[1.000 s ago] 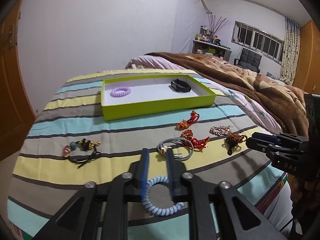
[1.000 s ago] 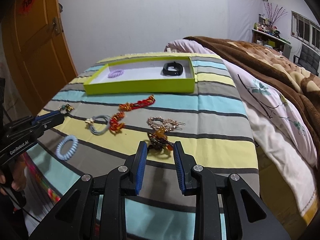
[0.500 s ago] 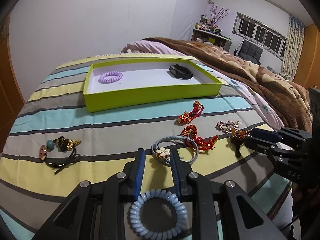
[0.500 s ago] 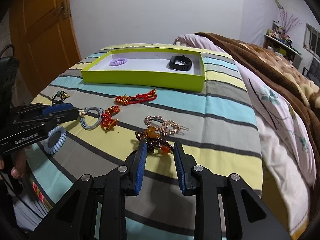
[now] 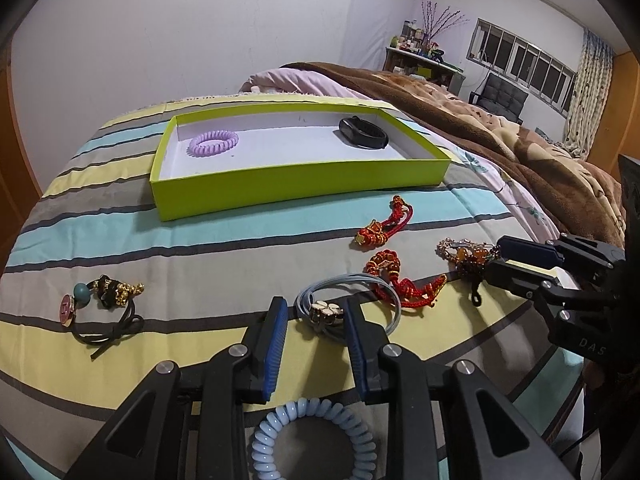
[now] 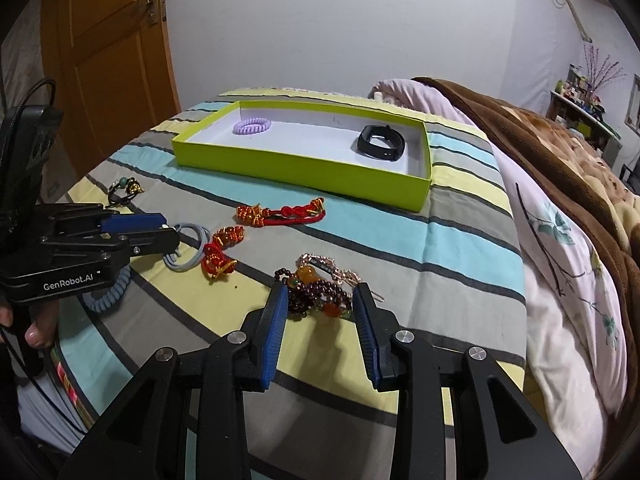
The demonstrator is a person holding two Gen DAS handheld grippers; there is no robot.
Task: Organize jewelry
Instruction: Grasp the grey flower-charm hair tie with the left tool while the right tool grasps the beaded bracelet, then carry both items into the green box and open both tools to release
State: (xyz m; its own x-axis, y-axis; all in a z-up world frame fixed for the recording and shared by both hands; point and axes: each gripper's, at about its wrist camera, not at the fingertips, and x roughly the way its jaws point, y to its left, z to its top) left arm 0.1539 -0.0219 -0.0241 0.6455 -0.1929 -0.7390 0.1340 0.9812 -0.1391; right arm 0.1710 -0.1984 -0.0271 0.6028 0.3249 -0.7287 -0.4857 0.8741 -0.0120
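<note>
A lime-green tray (image 5: 304, 188) (image 6: 304, 168) on the striped bed holds a purple coil hair tie (image 5: 213, 142) (image 6: 252, 125) and a black band (image 5: 363, 132) (image 6: 381, 143). My left gripper (image 5: 316, 316) is open, its fingertips on either side of a grey hair tie with a flower charm (image 5: 326, 312). A pale blue coil tie (image 5: 312, 440) lies under its fingers. My right gripper (image 6: 320, 304) is open around a dark beaded bracelet (image 6: 316, 296). Two red knotted cords (image 5: 384, 228) (image 5: 404, 280) lie between them.
A black cord tie with a teal bead (image 5: 100, 304) lies at the left. A gold chain piece (image 6: 328, 266) sits behind the beaded bracelet. A brown blanket (image 5: 500, 136) covers the bed's right side. A wooden door (image 6: 108, 60) stands to the left.
Both grippers have moved forward and lower. The left one passed over the blue coil tie to the grey tie; the right one now brackets the beaded bracelet.
</note>
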